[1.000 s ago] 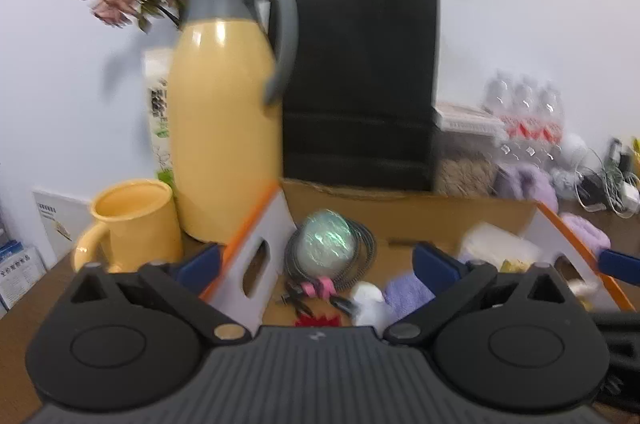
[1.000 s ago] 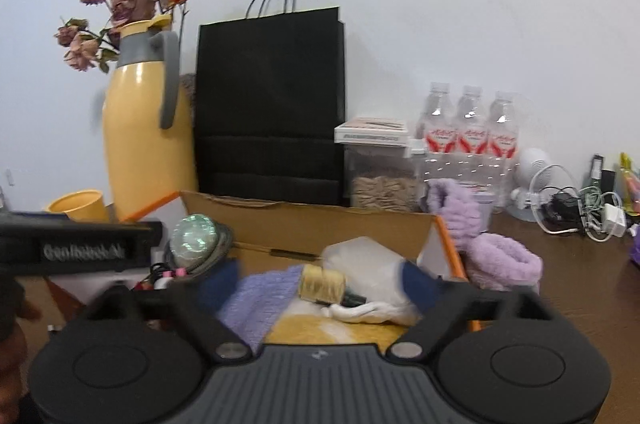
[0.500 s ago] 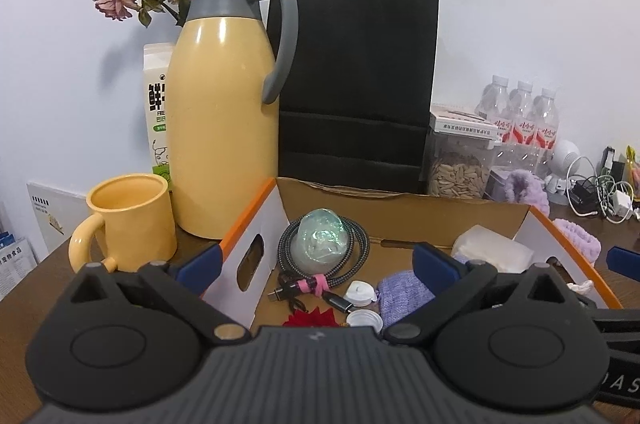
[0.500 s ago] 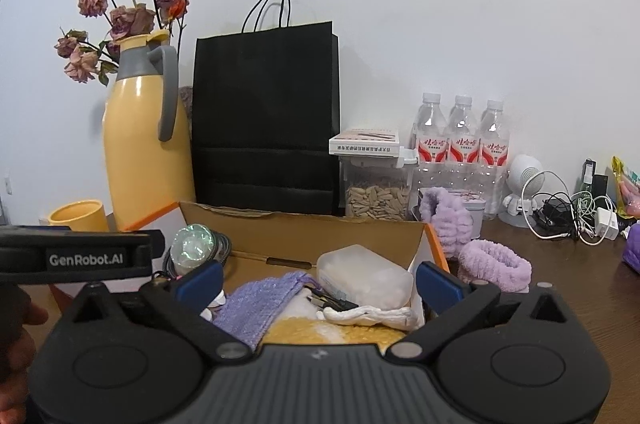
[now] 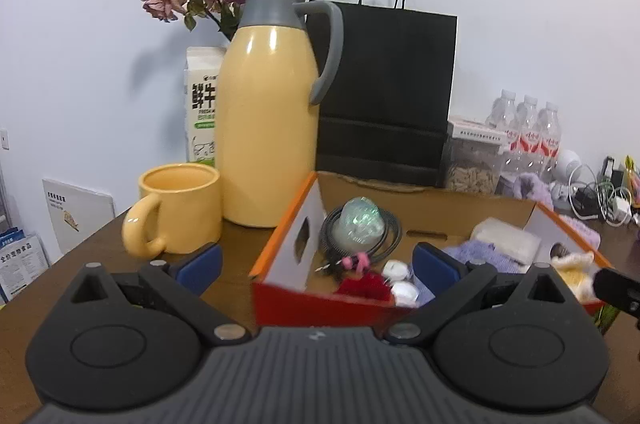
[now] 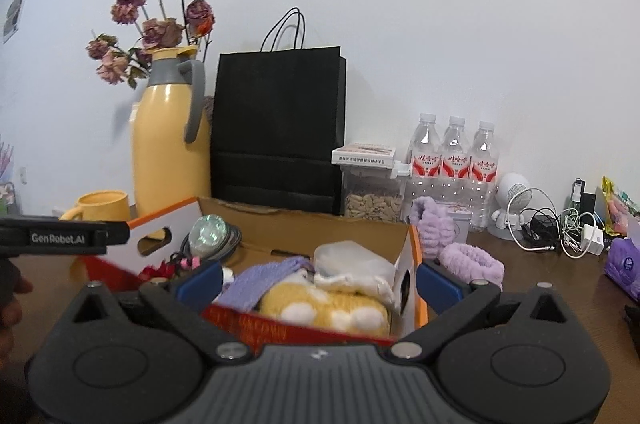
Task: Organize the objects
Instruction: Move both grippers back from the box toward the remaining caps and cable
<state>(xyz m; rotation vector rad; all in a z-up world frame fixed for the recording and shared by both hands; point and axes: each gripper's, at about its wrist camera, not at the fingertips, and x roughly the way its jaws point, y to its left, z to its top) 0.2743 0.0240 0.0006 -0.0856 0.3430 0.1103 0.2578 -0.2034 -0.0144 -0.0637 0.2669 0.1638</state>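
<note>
Before both spread grippers — box (image 5: pixel 280 264) lengthwise left-right.

Two handheld black plastic grippers fill the foreground: the left gripper (image 5: pixel 316 268) and the right gripper (image 6: pixel 319 282) each carry a grey ribbed central body, two round black housings with recessed discs, angled black arms fixed by silver screws, and blue rectangular finger pads (image 5: pixel 199 263). White "GenRobot.AI" lettering marks the left unit's black side bar in the right wrist view.
</note>
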